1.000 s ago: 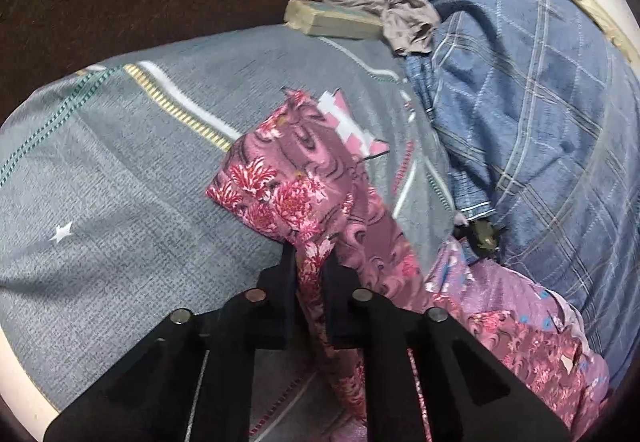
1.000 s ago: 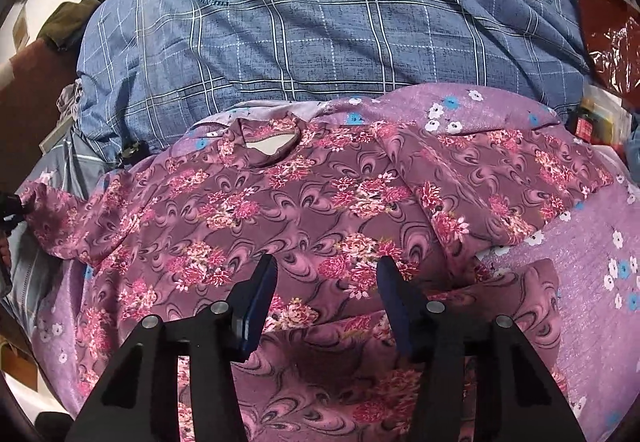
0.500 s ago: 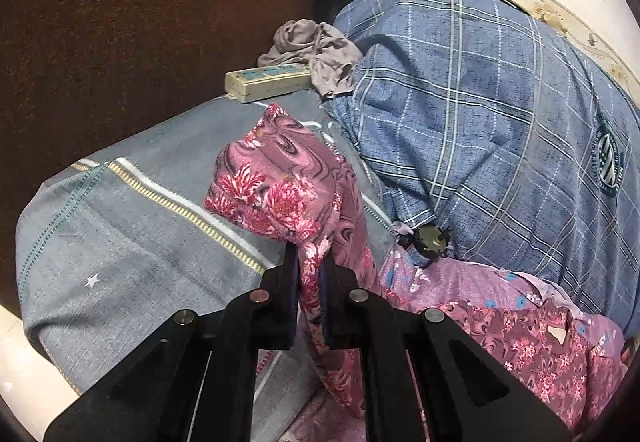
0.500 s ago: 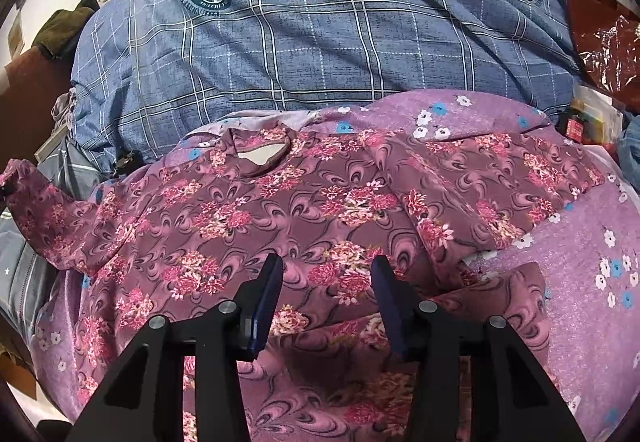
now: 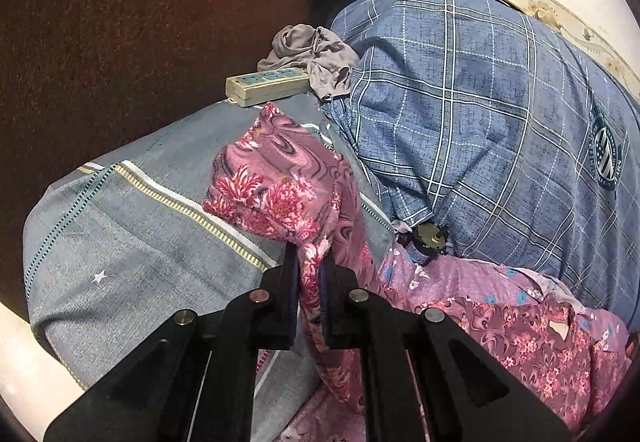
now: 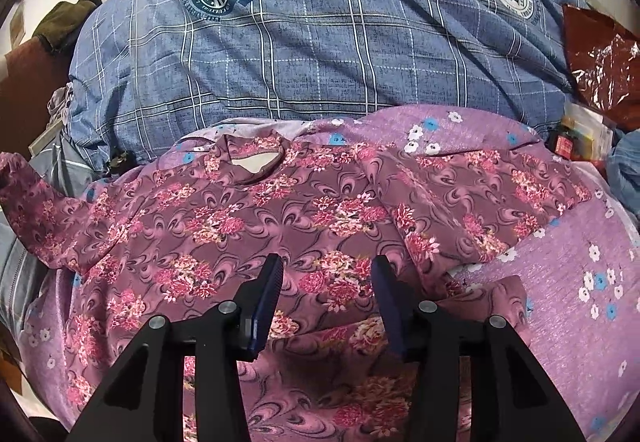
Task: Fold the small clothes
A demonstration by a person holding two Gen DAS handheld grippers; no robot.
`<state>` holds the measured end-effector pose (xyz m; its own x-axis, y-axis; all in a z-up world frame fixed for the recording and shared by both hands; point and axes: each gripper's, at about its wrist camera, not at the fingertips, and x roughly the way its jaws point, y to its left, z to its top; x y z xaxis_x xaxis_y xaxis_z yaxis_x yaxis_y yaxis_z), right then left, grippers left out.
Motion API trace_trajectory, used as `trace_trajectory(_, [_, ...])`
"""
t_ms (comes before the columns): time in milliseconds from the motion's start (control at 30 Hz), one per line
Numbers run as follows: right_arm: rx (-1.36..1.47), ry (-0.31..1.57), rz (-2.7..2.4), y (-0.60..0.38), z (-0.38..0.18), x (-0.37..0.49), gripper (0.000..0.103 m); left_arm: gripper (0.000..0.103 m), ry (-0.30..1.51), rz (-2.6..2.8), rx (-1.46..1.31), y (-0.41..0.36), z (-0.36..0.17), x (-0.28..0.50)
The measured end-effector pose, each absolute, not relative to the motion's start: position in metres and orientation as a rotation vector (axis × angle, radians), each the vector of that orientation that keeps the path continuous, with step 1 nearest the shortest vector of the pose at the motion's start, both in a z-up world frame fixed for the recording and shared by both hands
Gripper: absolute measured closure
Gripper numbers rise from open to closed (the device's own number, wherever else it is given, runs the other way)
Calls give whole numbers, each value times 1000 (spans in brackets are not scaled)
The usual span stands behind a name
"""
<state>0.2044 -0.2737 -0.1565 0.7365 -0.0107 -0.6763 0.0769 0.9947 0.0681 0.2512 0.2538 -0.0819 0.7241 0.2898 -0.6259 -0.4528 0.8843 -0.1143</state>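
Since the earlier frame, the left tongs (image 5: pixel 309 274) have risen and rolled while clamped on the sleeve (image 5: pixel 280 198) of the floral blouse (image 6: pixel 280 226), so the sleeve now stands up from the bed instead of lying low on the grey striped pillow (image 5: pixel 132 242). Left tongs: closed on the sleeve fabric, which bunches above the pads and hangs down between and below them. Right tongs (image 6: pixel 326 282): jaws apart, nothing between them, hovering over the lower middle of the blouse body. Blouse location: spread on the purple flowered bedsheet (image 6: pixel 560 282), neckline (image 6: pixel 250 166) ahead of the right tongs and slightly left, opposite sleeve lying out ahead and to the right. In the right wrist view the raised sleeve appears at the far left edge. Beyond the blouse, ahead of both tongs, lies a blue plaid quilt (image 6: pixel 320 54). Ahead of the left tongs, past the pillow, sit a white power strip (image 5: pixel 268 84) and a crumpled grey garment (image 5: pixel 312 58), the garment touching the strip's far end.
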Motion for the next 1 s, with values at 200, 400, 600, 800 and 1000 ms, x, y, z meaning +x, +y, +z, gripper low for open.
trace_trajectory(200, [75, 704, -56, -273, -150, 200, 50, 29, 785, 788, -241, 251, -105, 232])
trace_trajectory(400, [50, 663, -76, -270, -144, 195, 43, 23, 566, 664, -152, 157, -85, 164])
trace_trajectory(600, [54, 663, -77, -270, -143, 195, 43, 20, 580, 294, -56, 36, -89, 145])
trace_trajectory(800, [66, 664, -87, -276, -143, 193, 43, 16, 572, 171, 58, -29, -87, 140])
trace_trajectory(1000, [73, 662, -91, -280, -142, 192, 43, 16, 575, 148, 32, -35, -83, 141])
